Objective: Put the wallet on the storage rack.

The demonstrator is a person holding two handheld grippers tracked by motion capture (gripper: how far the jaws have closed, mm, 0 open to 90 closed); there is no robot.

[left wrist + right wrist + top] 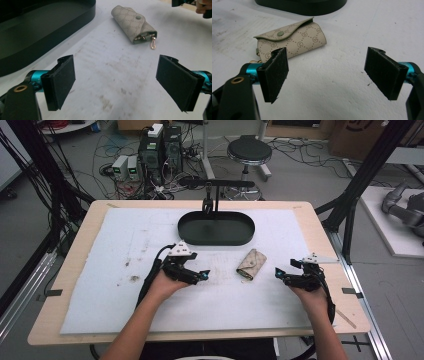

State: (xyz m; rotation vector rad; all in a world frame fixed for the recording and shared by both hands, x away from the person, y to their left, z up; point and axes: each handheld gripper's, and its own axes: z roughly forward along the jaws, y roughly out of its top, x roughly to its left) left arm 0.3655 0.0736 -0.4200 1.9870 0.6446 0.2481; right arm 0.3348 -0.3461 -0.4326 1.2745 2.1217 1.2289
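White padding covers the surface (100, 310), where a beige key pouch (251, 264) lies between the left gripper (205, 275) and right gripper (278, 272), both with jaws apart.

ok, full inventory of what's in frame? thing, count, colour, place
key pouch: 1, beige patterned, snap flap shut, gold clip at one end, on the mat between the grippers
tray: 1, black oval, far side of the mat
stand: 1, black, behind the tray
mat: 1, white, stained, on the wooden table
stool: 1, black, floor beyond table
left gripper: 1, black, fingers open, left of pouch
right gripper: 1, black, fingers open, right of pouch
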